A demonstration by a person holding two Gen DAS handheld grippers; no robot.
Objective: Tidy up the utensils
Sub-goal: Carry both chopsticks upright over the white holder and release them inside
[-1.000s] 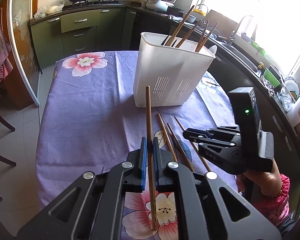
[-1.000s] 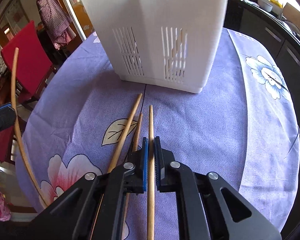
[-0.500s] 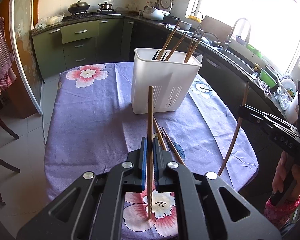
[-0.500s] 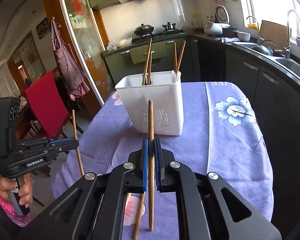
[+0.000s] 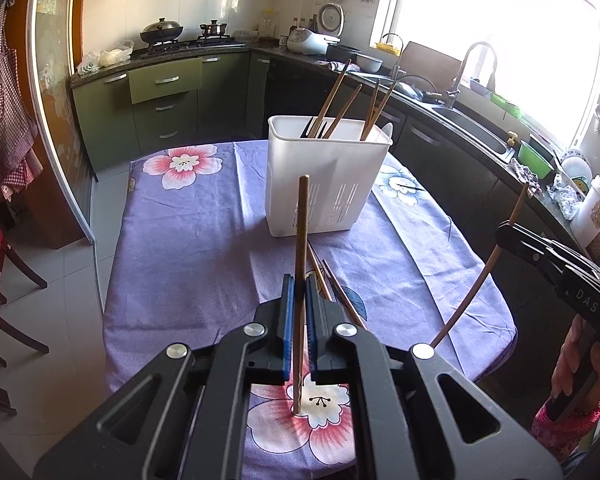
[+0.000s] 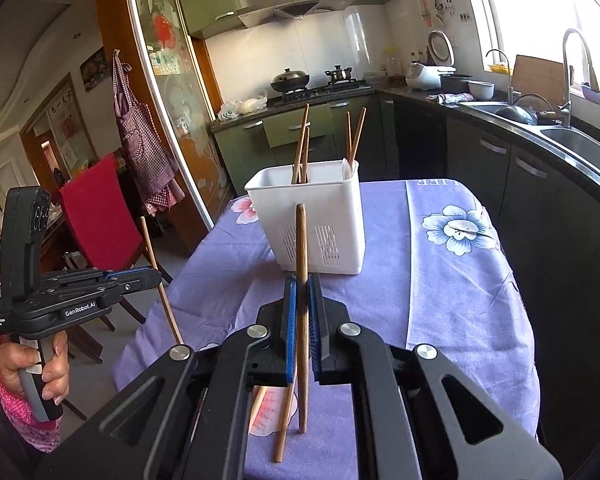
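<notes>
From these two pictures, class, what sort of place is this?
A home kitchen, most likely: a gas stove with pots, a sink under a tap, and a cloth-covered dining table beside green cabinets.

My tall white slotted plastic utensil holder (image 5: 326, 178) stands on the surface (image 5: 188, 264) at frame centre, wooden chopsticks (image 5: 332, 98) inside. Below it, two loose wooden chopsticks (image 5: 336, 286) lie on the surface.
</notes>
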